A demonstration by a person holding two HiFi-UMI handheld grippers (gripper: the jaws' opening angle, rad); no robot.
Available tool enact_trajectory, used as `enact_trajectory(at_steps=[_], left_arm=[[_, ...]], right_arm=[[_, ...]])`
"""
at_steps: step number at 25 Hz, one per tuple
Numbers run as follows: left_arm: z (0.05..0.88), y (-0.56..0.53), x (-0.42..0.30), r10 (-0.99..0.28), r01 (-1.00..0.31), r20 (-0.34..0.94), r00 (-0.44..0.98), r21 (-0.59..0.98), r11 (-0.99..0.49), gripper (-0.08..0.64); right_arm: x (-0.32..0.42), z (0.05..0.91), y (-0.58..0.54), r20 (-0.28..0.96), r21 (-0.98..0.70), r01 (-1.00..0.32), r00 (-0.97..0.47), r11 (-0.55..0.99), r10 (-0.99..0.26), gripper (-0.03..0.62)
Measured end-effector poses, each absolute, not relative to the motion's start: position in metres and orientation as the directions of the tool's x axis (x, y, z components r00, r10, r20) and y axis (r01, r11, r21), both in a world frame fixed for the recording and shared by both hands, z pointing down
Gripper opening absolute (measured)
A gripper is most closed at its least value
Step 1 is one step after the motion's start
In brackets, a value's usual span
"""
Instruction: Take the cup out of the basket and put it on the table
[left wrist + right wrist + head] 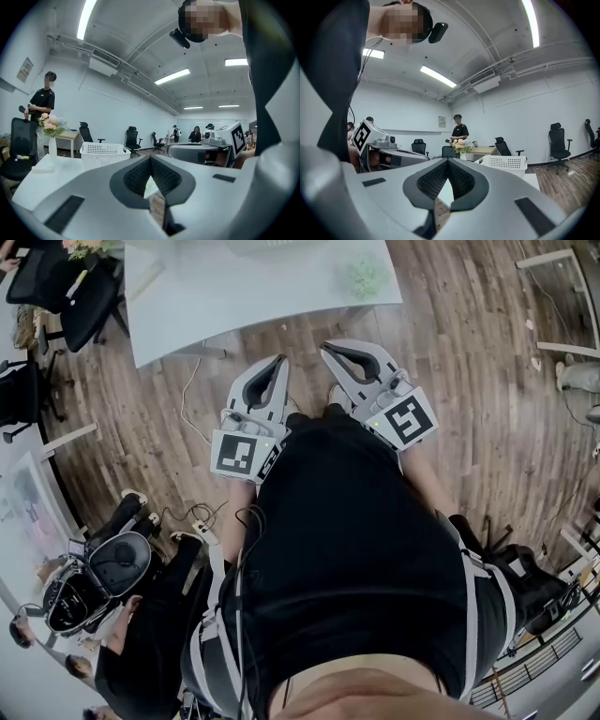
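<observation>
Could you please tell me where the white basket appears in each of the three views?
Head view: not clearly in it; only the near part of the white table shows.
Left gripper view: the basket stands left of centre, on the table.
Right gripper view: the basket stands right of centre, on the table.
Shared landmark: the white table, seen in all three views.

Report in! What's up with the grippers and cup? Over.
Both shut, empty: left gripper, right gripper. Ahead, white perforated plastic basket on white table; cup not in sight. Path looks clear.
</observation>
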State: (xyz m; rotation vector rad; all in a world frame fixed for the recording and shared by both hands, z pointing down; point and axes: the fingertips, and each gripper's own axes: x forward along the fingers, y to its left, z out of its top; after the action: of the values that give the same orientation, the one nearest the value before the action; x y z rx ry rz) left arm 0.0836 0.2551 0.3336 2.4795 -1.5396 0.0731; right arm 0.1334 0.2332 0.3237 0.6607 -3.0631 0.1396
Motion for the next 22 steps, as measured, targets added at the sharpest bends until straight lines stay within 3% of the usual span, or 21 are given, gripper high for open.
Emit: enact_trajectory(at_steps=[22], left_arm=[[0.336,0.226,0.140,-0.910,-0.920,0.164,0.380,0.165,-0.355,0.021]], right_arm=[[0.188,0.332,0.198,0.026,-0.111,-0.343,-0.939,0.933,-0.343,0.018]])
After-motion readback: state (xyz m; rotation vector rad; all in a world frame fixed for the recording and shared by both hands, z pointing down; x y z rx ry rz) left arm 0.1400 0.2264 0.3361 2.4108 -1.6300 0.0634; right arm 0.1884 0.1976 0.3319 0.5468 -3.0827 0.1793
